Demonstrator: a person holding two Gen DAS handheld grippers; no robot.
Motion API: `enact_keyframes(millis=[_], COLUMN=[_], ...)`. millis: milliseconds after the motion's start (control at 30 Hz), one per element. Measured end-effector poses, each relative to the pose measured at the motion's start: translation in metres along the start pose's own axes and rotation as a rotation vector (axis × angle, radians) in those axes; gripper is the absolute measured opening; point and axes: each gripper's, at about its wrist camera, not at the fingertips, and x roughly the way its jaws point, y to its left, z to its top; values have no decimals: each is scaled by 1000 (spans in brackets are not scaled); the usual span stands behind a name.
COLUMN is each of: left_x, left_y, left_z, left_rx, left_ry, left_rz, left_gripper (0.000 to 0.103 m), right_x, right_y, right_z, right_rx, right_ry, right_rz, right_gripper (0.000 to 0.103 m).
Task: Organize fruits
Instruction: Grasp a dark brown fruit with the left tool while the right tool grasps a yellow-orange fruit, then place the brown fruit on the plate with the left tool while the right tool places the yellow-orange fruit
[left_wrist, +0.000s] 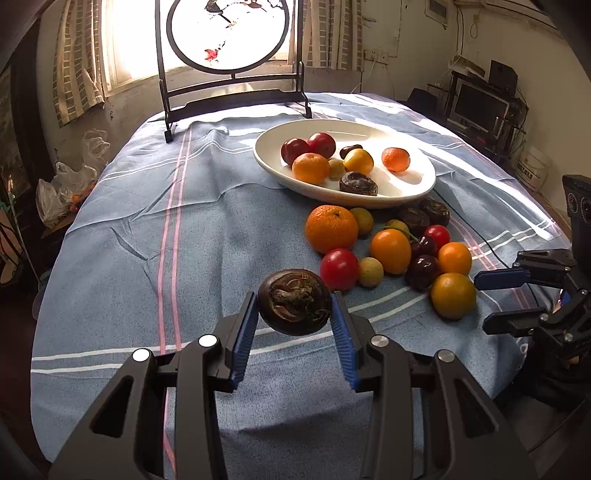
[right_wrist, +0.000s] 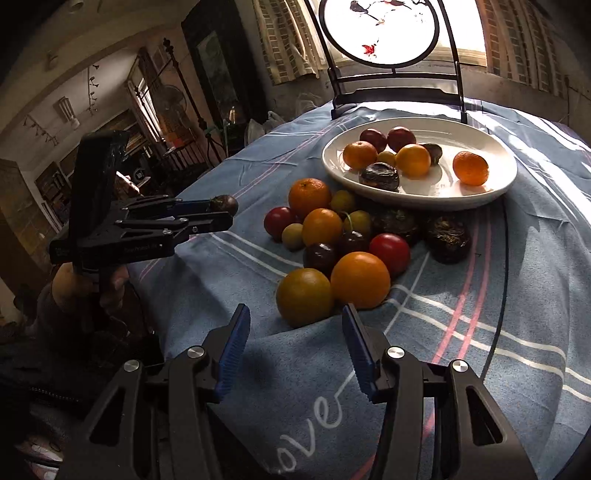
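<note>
White plate (left_wrist: 413, 190) holds eight fruits; left tool (left_wrist: 294, 308) clamps water chestnut (left_wrist: 294, 302); right tool (right_wrist: 293, 325) apart.

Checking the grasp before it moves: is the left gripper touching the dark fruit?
Touching. The left wrist view shows both blue pads of the left gripper pressed against the dark fruit.

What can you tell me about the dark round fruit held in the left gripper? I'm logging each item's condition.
The dark purple-brown round fruit is flattened, with a glossy skin and a rough, dried, curled brownish stem scar facing the left wrist camera. It is clamped between the blue ribbed pads of the left gripper, one on each side. It appears lifted off the blue striped tablecloth, apart from the other fruits.
</note>
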Motion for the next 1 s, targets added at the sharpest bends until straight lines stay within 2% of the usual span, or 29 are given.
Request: enact_keyframes(millis=[200, 300, 400, 533, 667, 767, 1000], left_x=[-2, -3, -4, -8, -6, 2, 53], left_y=[-2, -4, -2, -2, -11, -27, -76], left_z=[-5, -8, -9, -1, 20, 44, 104], left_rx=[-12, -11, -22, -34, -20, 13, 73], left_ry=[-6, -8, -14, -39, -67, -80, -44], left_rz=[-20, -27, -37, -54, -79, -110, -182], left_gripper=[39, 39, 39, 39, 39, 39, 39], right_x=[21, 30, 20, -12, -40, -51, -31], right_y=[14, 13, 12, -5, -44, -69, -116], right_z=[7, 6, 5, 13, 29, 49, 93], right_rx=[-37, -20, -11, 28, 133, 162, 207], right_ry=[14, 25, -13, -129, -204, -234, -210], right_rz=[-53, -82, -65, -24, -66, -103, -173], right_gripper=[49, 37, 37, 37, 37, 37, 37])
